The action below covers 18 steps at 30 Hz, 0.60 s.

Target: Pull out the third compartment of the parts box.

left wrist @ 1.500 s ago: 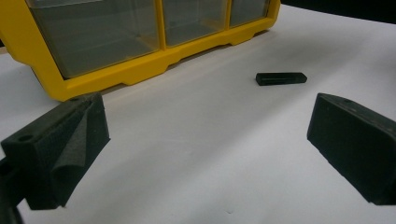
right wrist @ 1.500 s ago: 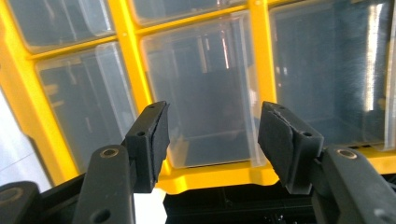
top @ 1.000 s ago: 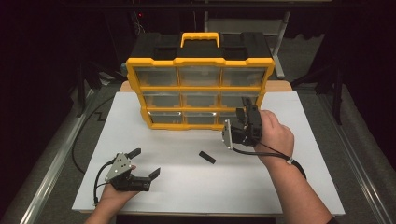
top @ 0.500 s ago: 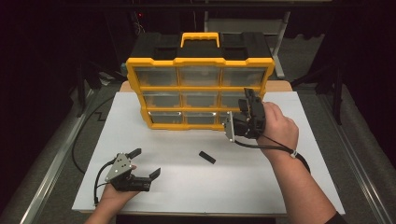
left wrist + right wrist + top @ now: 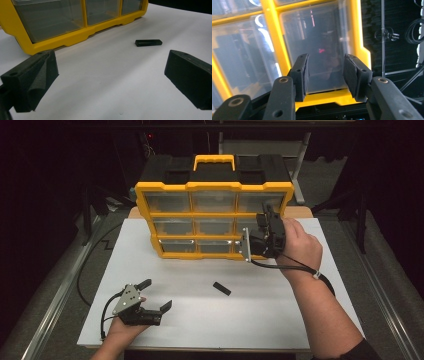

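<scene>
The yellow drawer organizer stands upright at the back of the white surface, and the right hand-held gripper has climbed from its bottom row to the right-hand middle drawer, jaws partly spread (lining up a pull, I'd say). The left hand-held gripper rests spread wide, small black bar lying untouched

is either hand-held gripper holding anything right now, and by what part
Nothing is held. The left hand-held gripper is open over bare table. The right hand-held gripper is open at a clear drawer of the organizer, gripping nothing.
</scene>
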Motion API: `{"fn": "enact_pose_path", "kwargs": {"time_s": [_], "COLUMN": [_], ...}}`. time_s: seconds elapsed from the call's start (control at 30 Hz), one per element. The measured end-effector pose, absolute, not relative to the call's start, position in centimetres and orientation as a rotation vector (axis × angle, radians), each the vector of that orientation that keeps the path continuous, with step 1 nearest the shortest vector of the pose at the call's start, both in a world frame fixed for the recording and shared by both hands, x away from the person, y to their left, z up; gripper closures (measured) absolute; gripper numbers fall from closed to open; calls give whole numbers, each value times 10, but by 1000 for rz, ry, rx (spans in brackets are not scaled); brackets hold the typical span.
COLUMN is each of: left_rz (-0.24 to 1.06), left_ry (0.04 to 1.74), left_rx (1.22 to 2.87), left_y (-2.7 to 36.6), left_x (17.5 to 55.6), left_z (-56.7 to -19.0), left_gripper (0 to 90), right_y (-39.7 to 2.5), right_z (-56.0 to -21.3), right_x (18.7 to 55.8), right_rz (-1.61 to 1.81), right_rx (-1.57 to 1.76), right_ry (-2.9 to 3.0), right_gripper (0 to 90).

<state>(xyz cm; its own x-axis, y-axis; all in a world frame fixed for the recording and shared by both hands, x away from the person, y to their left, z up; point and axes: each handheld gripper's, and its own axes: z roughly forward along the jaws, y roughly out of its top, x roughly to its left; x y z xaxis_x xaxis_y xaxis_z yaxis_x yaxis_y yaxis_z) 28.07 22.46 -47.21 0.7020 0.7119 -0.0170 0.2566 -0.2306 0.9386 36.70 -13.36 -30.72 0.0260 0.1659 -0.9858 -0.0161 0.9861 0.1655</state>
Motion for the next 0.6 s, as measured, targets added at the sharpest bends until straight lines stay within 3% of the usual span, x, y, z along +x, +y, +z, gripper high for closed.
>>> {"fn": "enact_pose_path", "kwargs": {"time_s": [0.6], "left_rz": [518], "left_ry": [762], "left_rx": [1806], "left_y": [224], "left_x": [280], "left_z": [-472], "left_gripper": [2], "right_y": [-130], "right_z": [-291], "right_x": [386], "right_rz": [72], "right_rx": [95], "right_ry": [1511], "right_gripper": [715]}}
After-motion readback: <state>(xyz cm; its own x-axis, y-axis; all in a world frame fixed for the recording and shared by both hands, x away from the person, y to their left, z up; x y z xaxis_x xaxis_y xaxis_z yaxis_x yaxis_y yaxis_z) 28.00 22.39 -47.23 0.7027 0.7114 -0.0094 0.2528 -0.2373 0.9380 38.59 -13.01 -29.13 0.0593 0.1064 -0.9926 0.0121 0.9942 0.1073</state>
